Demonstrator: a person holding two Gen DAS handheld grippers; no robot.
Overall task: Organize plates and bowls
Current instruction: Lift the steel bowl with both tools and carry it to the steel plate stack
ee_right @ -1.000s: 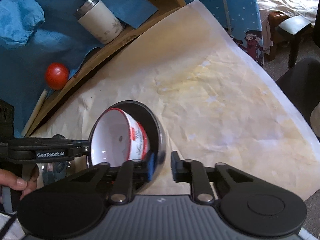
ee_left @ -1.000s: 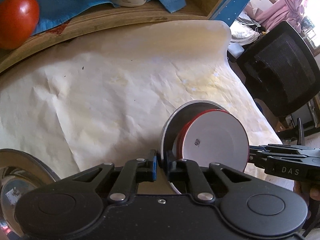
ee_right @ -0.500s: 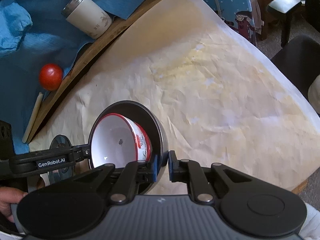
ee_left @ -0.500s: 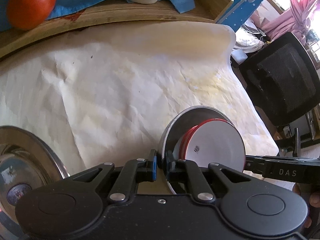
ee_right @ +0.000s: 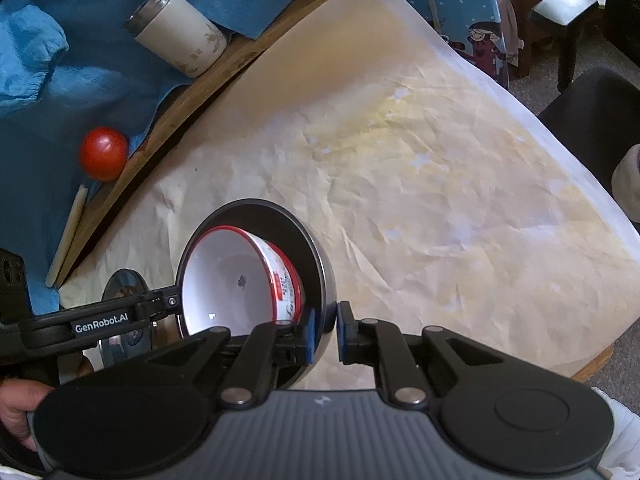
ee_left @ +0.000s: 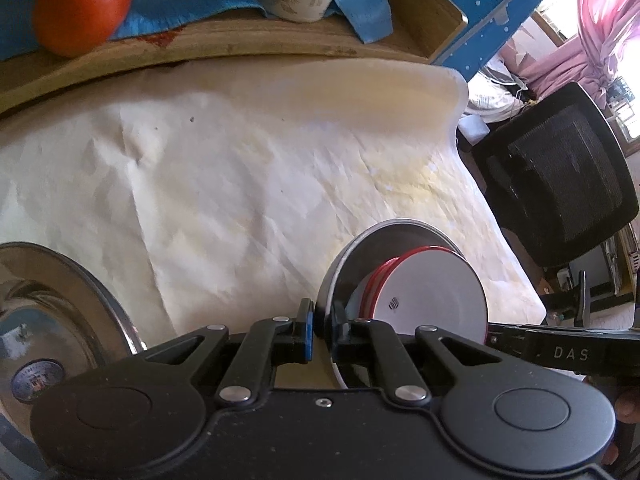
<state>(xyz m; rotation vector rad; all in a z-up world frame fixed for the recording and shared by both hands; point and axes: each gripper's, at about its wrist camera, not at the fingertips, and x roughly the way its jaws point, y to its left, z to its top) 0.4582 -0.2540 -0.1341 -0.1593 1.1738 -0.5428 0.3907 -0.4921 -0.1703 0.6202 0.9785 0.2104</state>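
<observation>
A steel bowl is held tilted on edge above the paper-covered table, with a white red-rimmed bowl nested inside it. My left gripper is shut on the steel bowl's rim. In the right wrist view my right gripper is shut on the opposite rim of the same steel bowl, and the white bowl shows its inside. A steel plate lies at the lower left.
A wooden tray with blue cloth, a red tomato and a white tumbler sits at the back. A black office chair stands off the right table edge.
Both grippers and the nested bowls have moved a little toward the back of the table. The right gripper's fingers closed onto the steel bowl's rim. The steel plate shows more at the left.
</observation>
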